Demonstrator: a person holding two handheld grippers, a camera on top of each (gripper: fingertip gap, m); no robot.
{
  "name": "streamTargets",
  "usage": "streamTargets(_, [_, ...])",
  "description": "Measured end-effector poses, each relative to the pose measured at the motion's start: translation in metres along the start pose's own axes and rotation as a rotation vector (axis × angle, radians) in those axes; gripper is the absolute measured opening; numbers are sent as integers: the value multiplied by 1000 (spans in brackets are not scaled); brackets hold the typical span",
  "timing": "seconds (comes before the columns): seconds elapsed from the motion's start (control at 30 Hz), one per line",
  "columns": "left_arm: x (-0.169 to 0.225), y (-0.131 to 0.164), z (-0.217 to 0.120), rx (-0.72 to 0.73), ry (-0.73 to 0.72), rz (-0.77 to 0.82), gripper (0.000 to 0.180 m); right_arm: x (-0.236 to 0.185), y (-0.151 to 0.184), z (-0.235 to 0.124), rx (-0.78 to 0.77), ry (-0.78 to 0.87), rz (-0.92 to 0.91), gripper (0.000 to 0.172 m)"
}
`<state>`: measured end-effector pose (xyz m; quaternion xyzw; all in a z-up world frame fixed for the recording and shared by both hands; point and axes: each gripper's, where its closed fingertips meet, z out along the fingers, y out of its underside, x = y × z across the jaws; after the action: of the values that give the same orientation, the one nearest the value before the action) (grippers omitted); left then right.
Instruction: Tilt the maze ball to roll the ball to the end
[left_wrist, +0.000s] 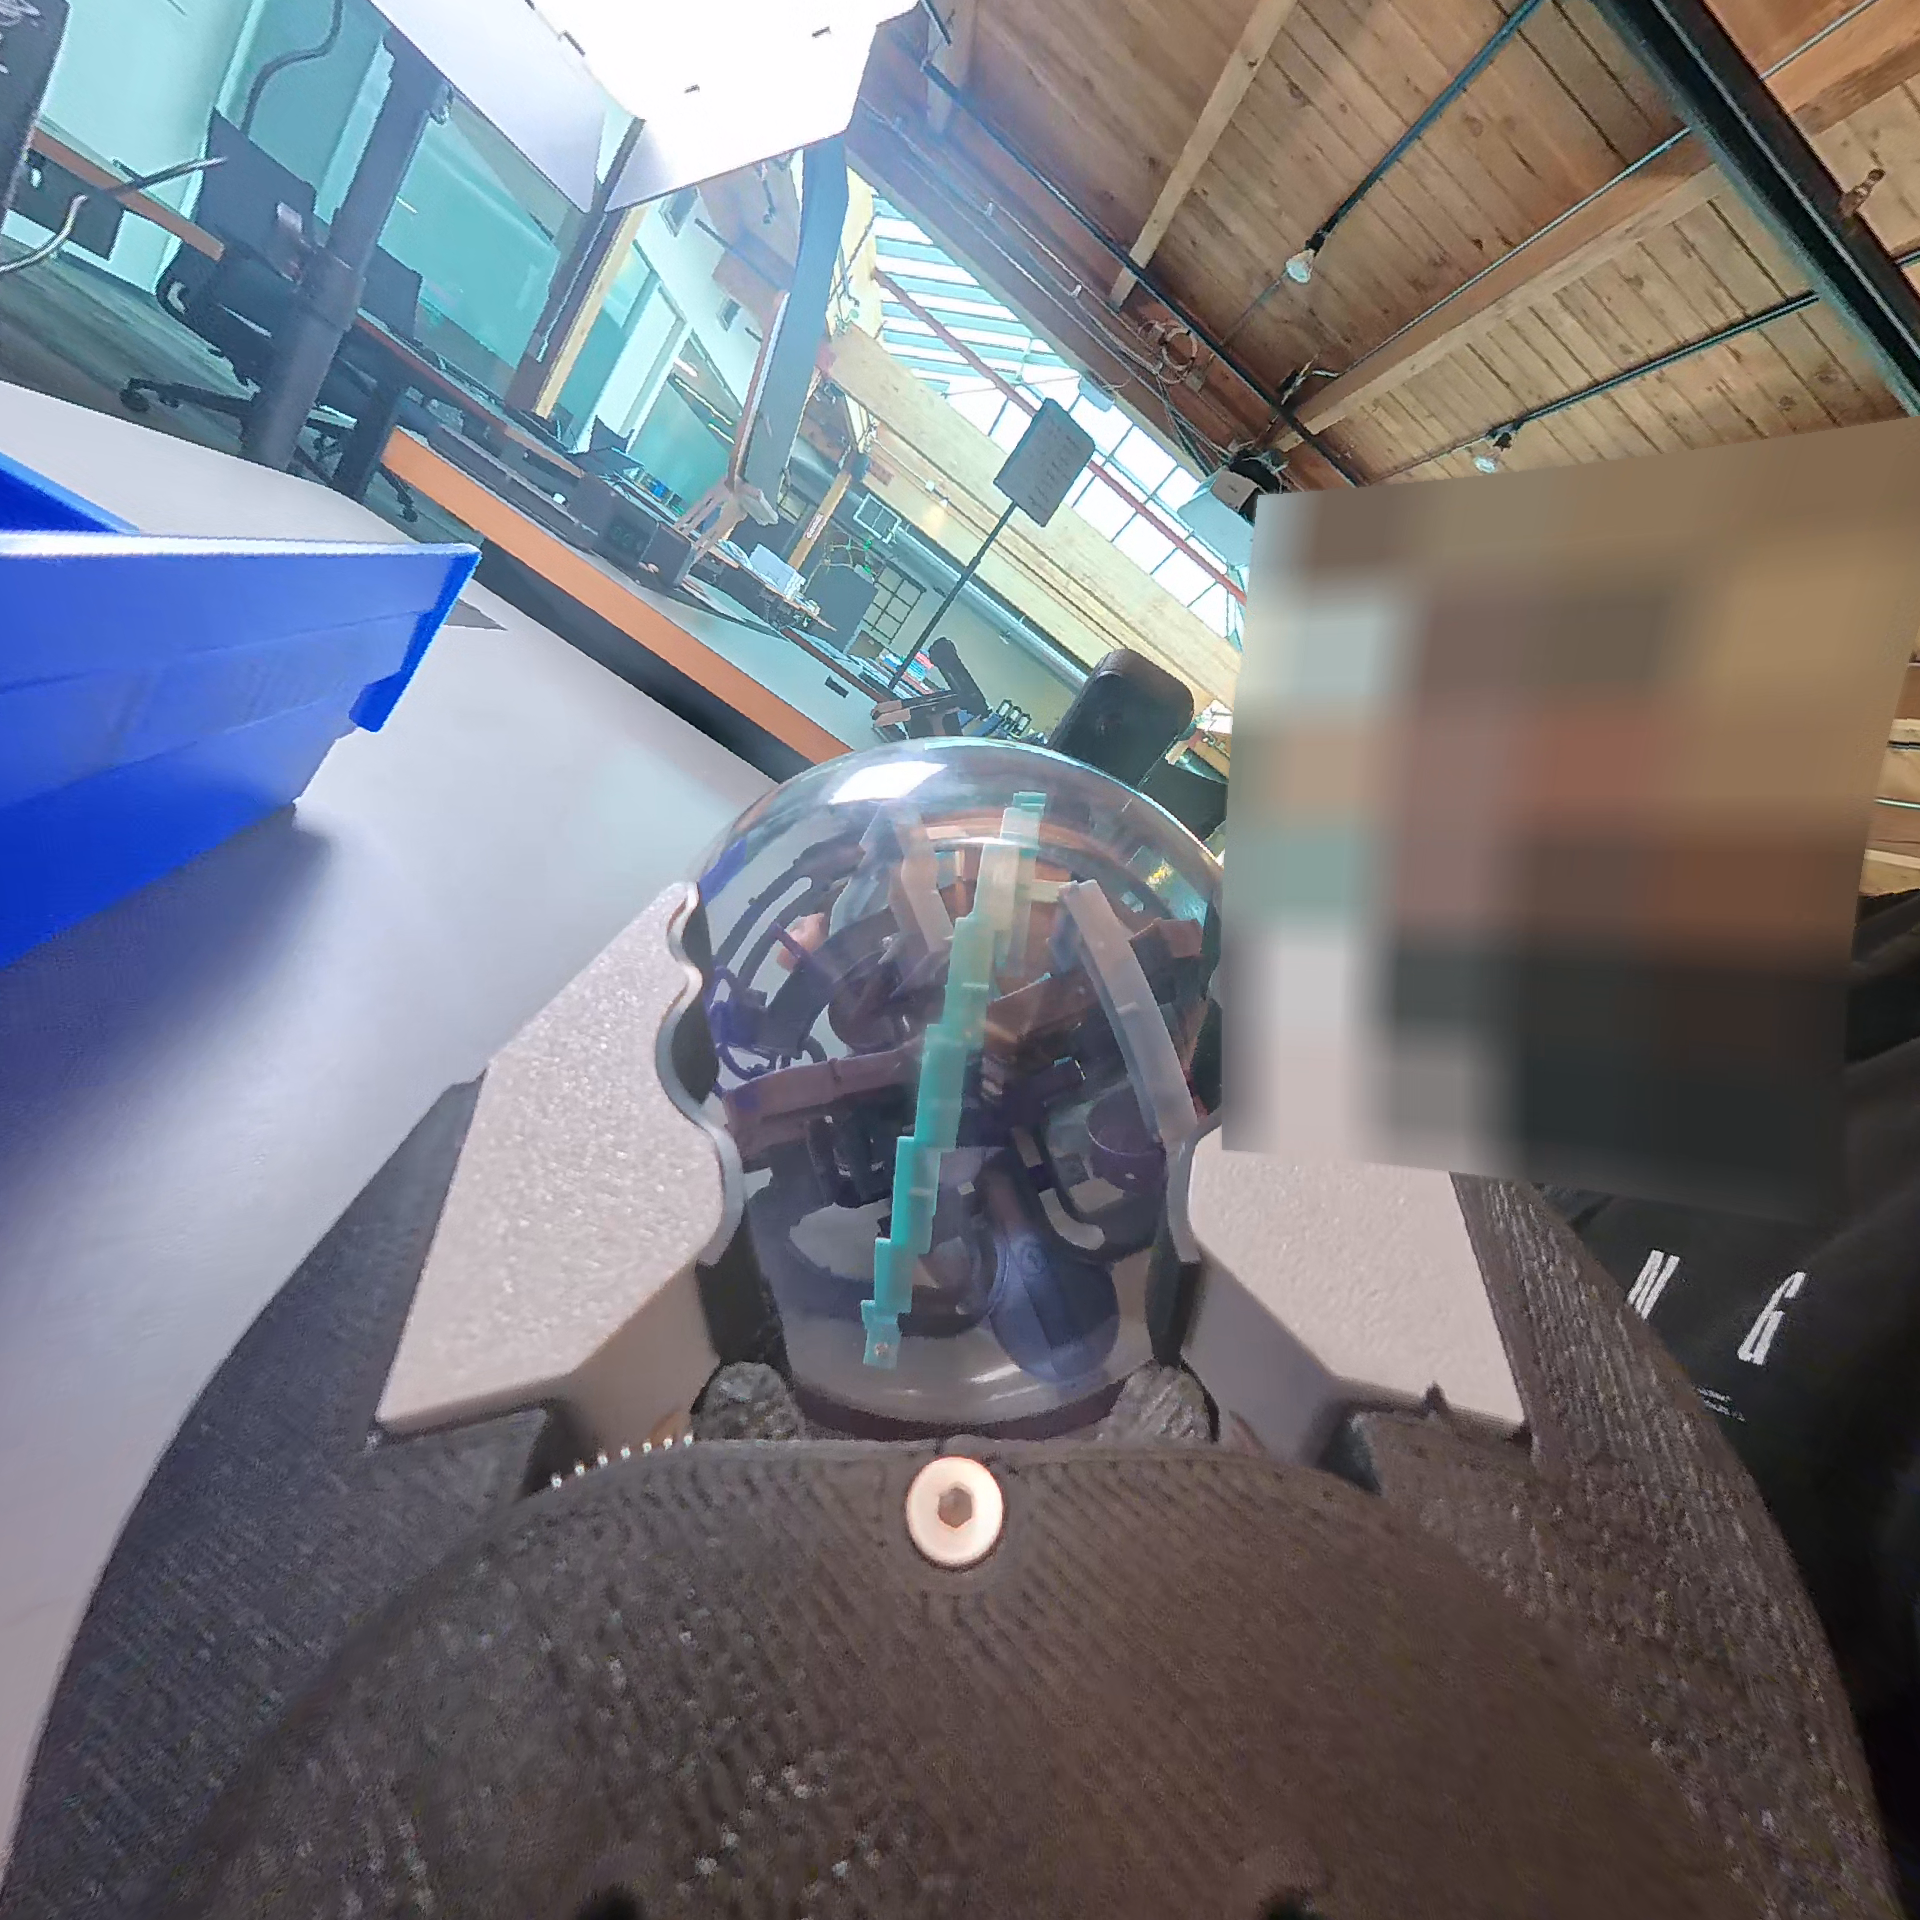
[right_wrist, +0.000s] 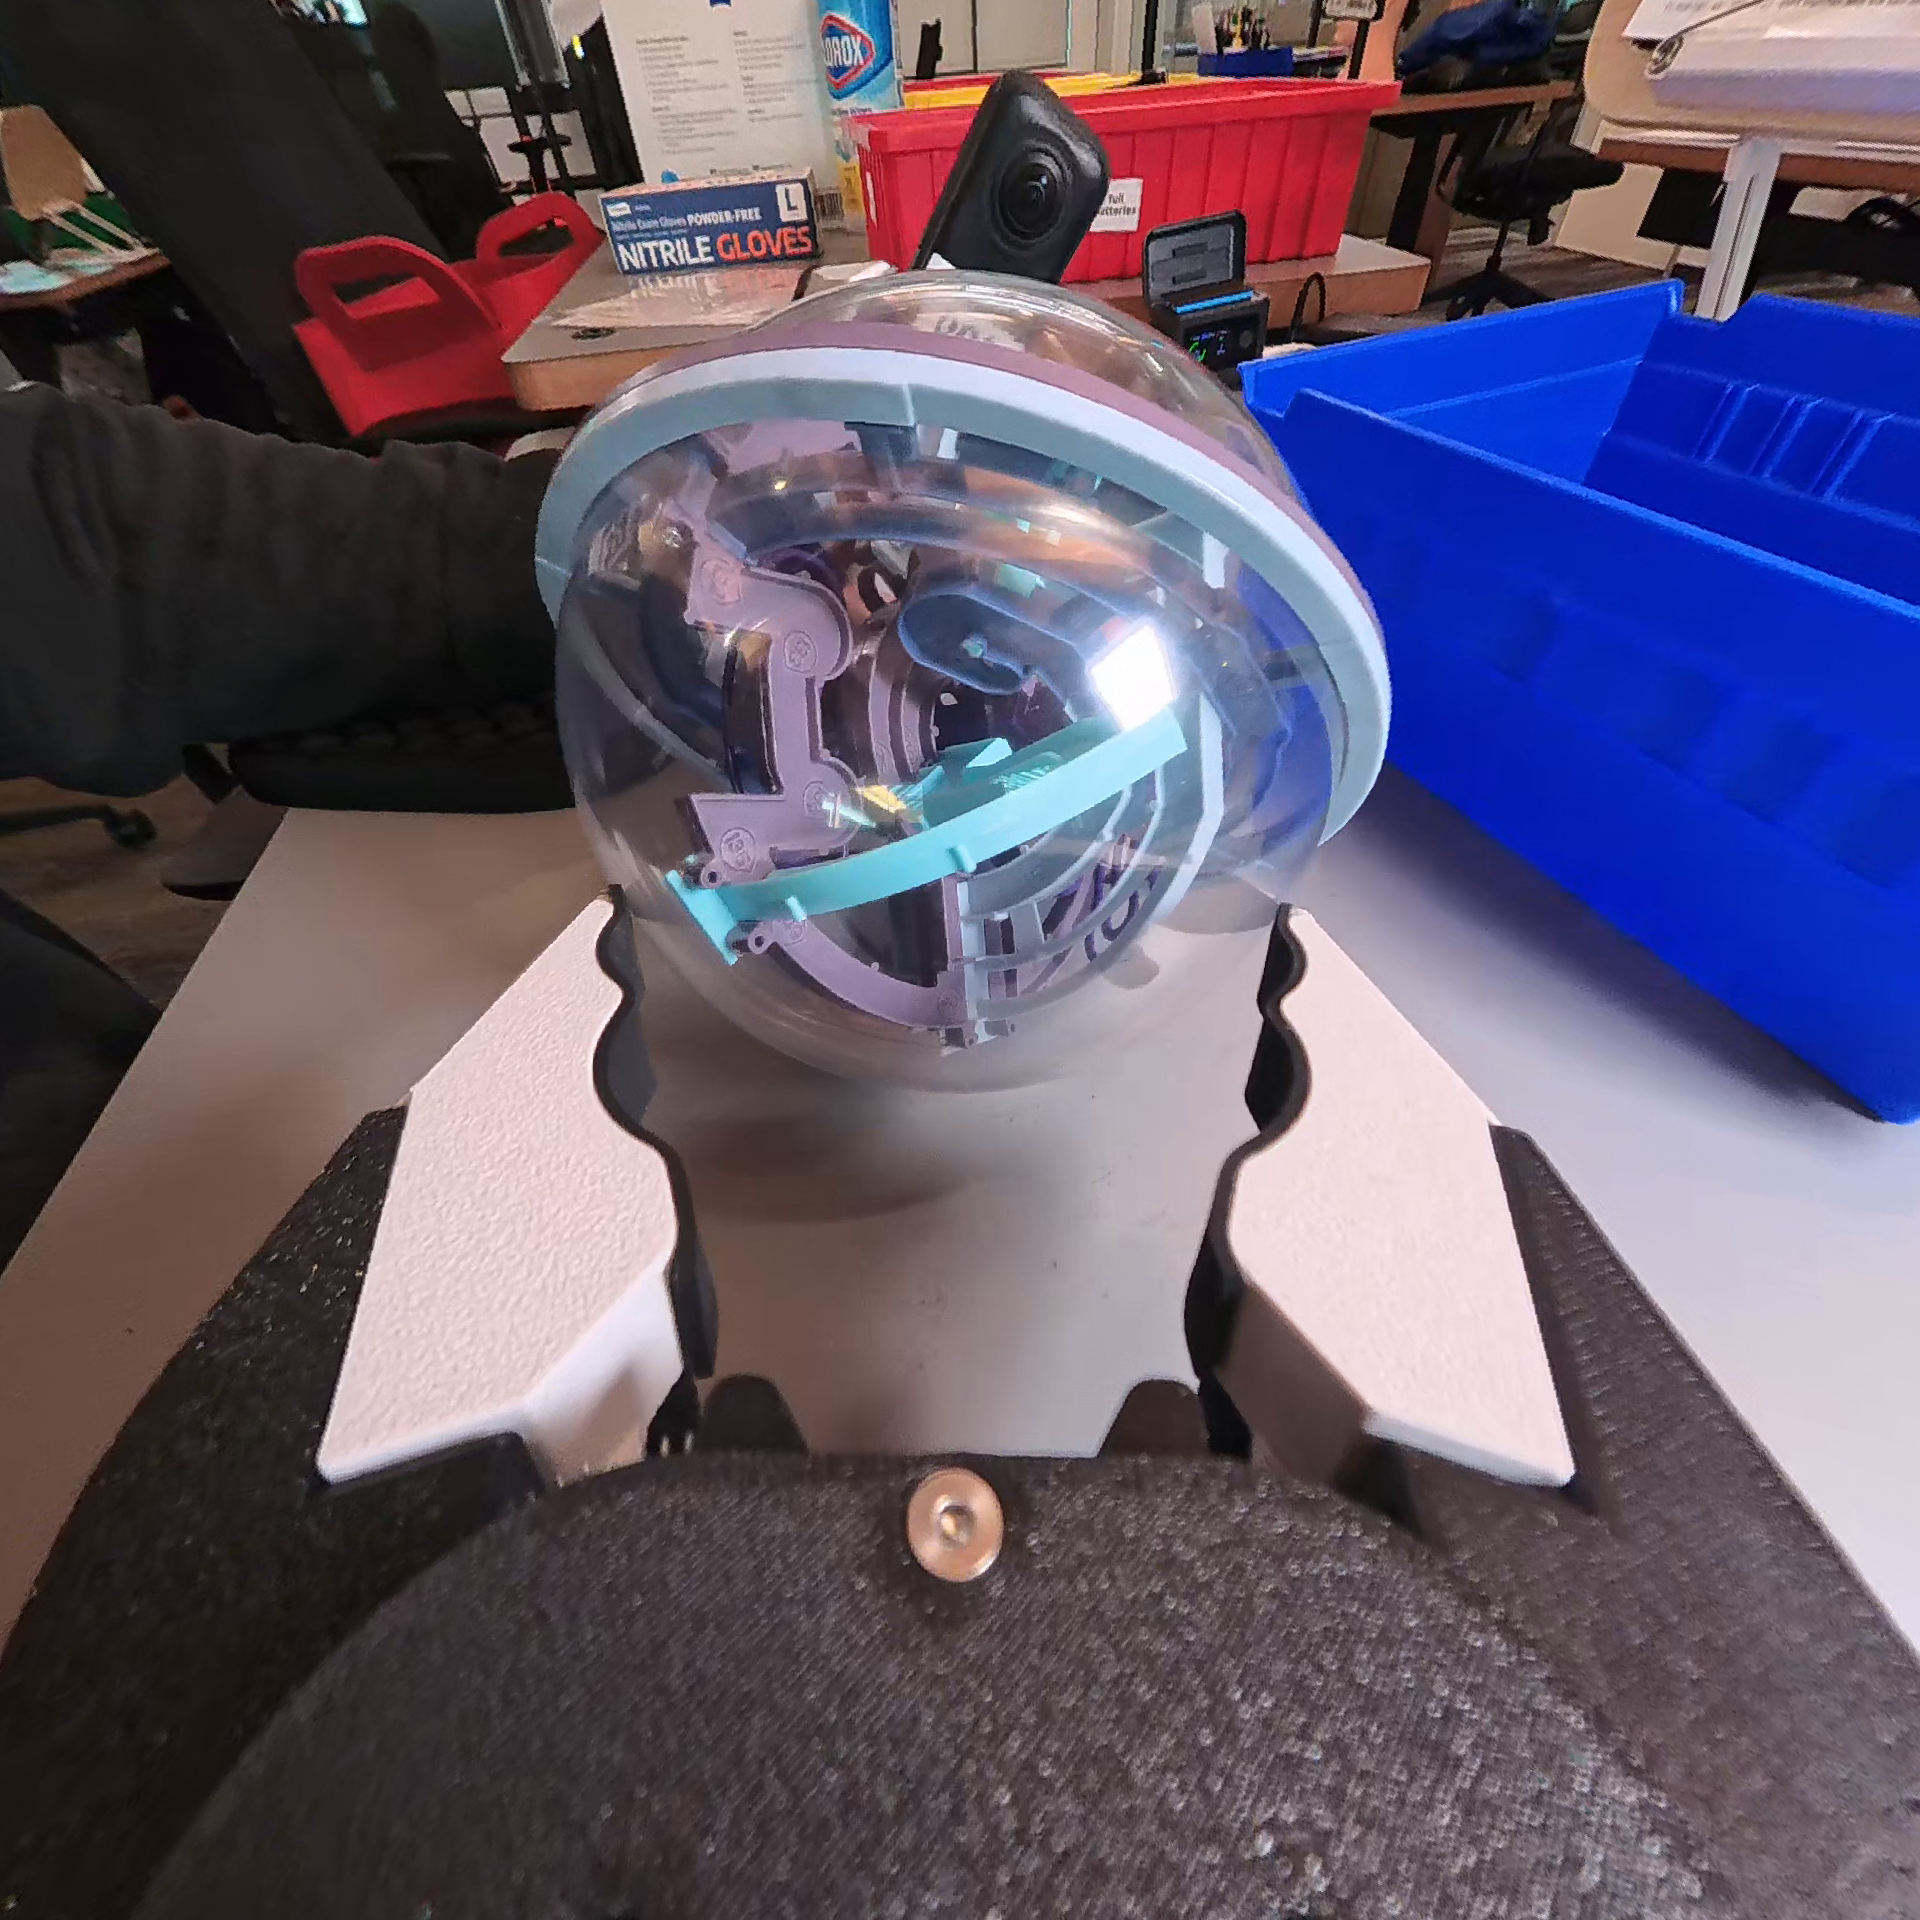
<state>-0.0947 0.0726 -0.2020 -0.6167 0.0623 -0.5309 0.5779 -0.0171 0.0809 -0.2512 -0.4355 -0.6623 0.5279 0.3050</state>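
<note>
The maze ball (left_wrist: 956, 1039) is a clear sphere with teal, lilac and brown tracks inside. In the left wrist view it sits deep between my left gripper's (left_wrist: 945, 935) fingers (left_wrist: 582, 1143), which press on both its sides and hold it off the table. In the right wrist view the maze ball (right_wrist: 935, 675) hangs just beyond my right gripper (right_wrist: 945, 935). Its wide-spread fingertips (right_wrist: 618, 977) flank only the sphere's lower part, and I see no squeeze. A small shiny spot (right_wrist: 836, 805) lies on the lilac track by the teal band.
A blue bin (right_wrist: 1610, 623) stands on the white table (right_wrist: 1558, 1195) to the right; it also shows in the left wrist view (left_wrist: 208, 675). A black camera on a stand (right_wrist: 1023, 177) rises behind the ball. A person's dark sleeve (right_wrist: 260, 582) reaches in from the left. A red bin (right_wrist: 1195, 156) and a glove box (right_wrist: 712, 229) stand behind.
</note>
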Motion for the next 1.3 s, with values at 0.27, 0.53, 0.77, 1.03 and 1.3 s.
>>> streamTargets(0.27, [15, -4, -4, -18, -51, 129, 114, 5, -1, -3, 25, 41, -3, 105])
streamTargets(0.53, [4, 9, 4, -78, -165, 202, 119, 7, -1, -2, 34, 25, 68, 107])
streamTargets(0.77, [11, 12, 9, -125, -167, 266, 116, 3, 5, -3, 10, 24, 21, 108])
streamTargets(1.03, [39, 29, 28, -258, -196, 565, 114, -6, 25, -7, -94, 43, -151, 110])
streamTargets(1.3, [61, 48, 42, -365, -222, 803, 112, -12, 46, -14, -212, 29, -174, 110])
